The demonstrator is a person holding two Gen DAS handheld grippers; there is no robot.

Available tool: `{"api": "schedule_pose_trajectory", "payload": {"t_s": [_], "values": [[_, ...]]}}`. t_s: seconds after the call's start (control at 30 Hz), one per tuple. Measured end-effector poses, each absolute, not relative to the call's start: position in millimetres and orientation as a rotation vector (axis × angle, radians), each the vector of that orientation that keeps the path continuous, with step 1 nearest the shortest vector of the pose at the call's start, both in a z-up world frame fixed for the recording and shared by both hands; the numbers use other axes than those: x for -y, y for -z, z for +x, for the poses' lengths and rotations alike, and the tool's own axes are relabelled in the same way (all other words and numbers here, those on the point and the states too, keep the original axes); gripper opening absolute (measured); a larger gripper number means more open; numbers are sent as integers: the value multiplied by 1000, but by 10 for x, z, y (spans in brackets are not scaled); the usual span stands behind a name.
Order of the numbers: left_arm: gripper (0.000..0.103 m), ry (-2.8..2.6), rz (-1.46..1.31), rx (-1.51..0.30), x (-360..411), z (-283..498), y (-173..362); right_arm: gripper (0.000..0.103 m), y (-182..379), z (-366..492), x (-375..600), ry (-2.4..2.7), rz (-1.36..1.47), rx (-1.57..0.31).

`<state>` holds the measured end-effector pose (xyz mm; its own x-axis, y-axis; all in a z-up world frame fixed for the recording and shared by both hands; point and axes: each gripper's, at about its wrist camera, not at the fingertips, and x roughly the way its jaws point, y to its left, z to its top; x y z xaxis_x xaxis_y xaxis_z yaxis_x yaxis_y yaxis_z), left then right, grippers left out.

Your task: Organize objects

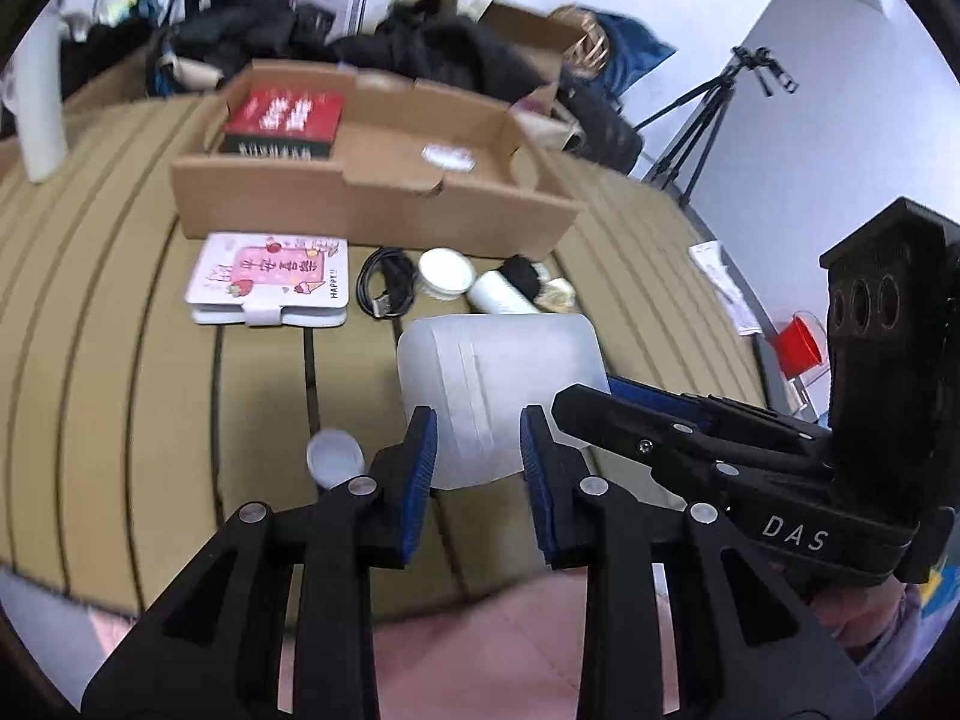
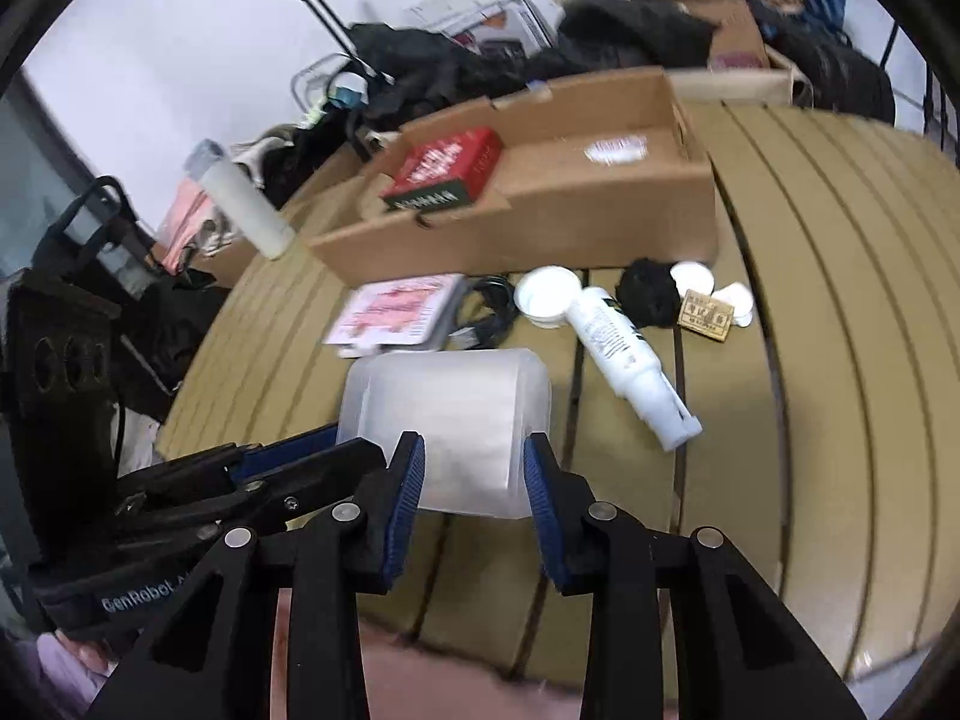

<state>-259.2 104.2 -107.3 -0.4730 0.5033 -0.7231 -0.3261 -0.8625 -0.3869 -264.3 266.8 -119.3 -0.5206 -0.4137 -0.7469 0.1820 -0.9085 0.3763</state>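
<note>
A translucent white plastic container [image 1: 498, 372] [image 2: 450, 402] lies on the tan slatted table [image 1: 120, 360]. My left gripper [image 1: 477, 444] has its blue pads pressed on both sides of the container's near end. My right gripper [image 2: 474, 468] is shut on the same container from the other side, and its black finger [image 1: 624, 420] comes in from the right in the left wrist view. Behind the container stands an open cardboard box [image 1: 372, 210] [image 2: 540, 222] with a red box [image 1: 285, 114] [image 2: 447, 171] in its left part.
Along the box's front lie a pink notebook [image 1: 270, 276], a coiled black cable [image 1: 384, 285], a round white lid [image 1: 445, 273], a white bottle [image 2: 624, 354], a black fuzzy lump [image 2: 648, 291] and a small tan card [image 2: 705, 315]. A white cap [image 1: 333, 459] sits near my left finger.
</note>
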Motion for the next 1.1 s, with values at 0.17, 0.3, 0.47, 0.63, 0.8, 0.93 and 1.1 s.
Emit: {"api": "schedule_pose_trajectory", "payload": {"t_s": [0.17, 0.3, 0.47, 0.63, 0.8, 0.93, 1.1], "values": [[25, -2327, -1133, 315, -901, -1914, 688, 37, 713, -1941, -2569, 2512, 1191, 279], [25, -2339, -1074, 300, -860, -1532, 498, 37, 484, -1444, -2504, 2537, 1121, 253], [25, -2367, -1048, 288, -782, -1348, 424, 37, 416, -1189, -2394, 2539, 1092, 246], [25, -2393, -1005, 287, -701, -1405, 326, 37, 318, -1204, -2304, 2550, 1059, 214], [25, -2399, -928, 224, -649, -1866, 7, 37, 104, -1553, -2277, 2538, 1017, 195], [25, -2457, -846, 134, -666, -2458, -377, 37, -202, -2216, -2288, 2522, 985, 218], [25, -2483, -870, 115, -682, -3393, -545, 37, -386, -3153, -2340, 2493, 1011, 279]]}}
